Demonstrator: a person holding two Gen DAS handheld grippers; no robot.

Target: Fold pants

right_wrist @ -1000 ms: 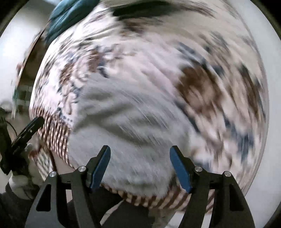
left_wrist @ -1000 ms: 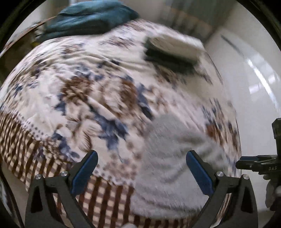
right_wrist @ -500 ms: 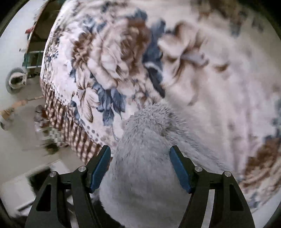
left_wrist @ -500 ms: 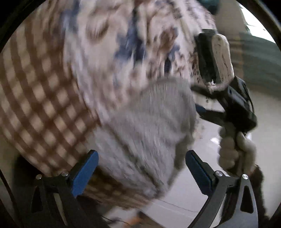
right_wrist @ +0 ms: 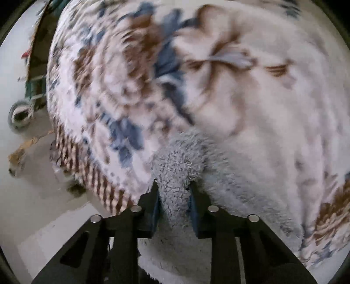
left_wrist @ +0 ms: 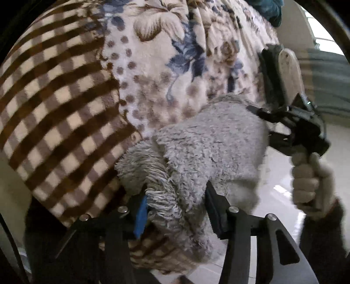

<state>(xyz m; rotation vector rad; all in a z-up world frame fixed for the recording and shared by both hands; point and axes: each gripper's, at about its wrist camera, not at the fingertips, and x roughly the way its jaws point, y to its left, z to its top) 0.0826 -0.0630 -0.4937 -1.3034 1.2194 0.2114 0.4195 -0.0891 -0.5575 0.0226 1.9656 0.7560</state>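
The pants [left_wrist: 210, 144] are grey and fluffy and lie at the near edge of a bed covered by a floral blanket [left_wrist: 166, 56]. My left gripper [left_wrist: 175, 209] is shut on a bunched edge of the pants. My right gripper [right_wrist: 174, 196] is shut on another fold of the pants [right_wrist: 181, 166]. In the left wrist view the right gripper [left_wrist: 258, 110] reaches in from the right onto the pants' far edge, held by a gloved hand [left_wrist: 306, 181].
The blanket has a brown checked border [left_wrist: 54, 104] hanging over the bed edge. A teal bundle [left_wrist: 266, 8] lies at the far end of the bed. Pale floor [right_wrist: 43, 196] with a wheeled cart [right_wrist: 19, 113] lies left of the bed.
Both grippers were open above the pants a second ago. They have dropped to the pants' edge and both have closed on the grey fabric.
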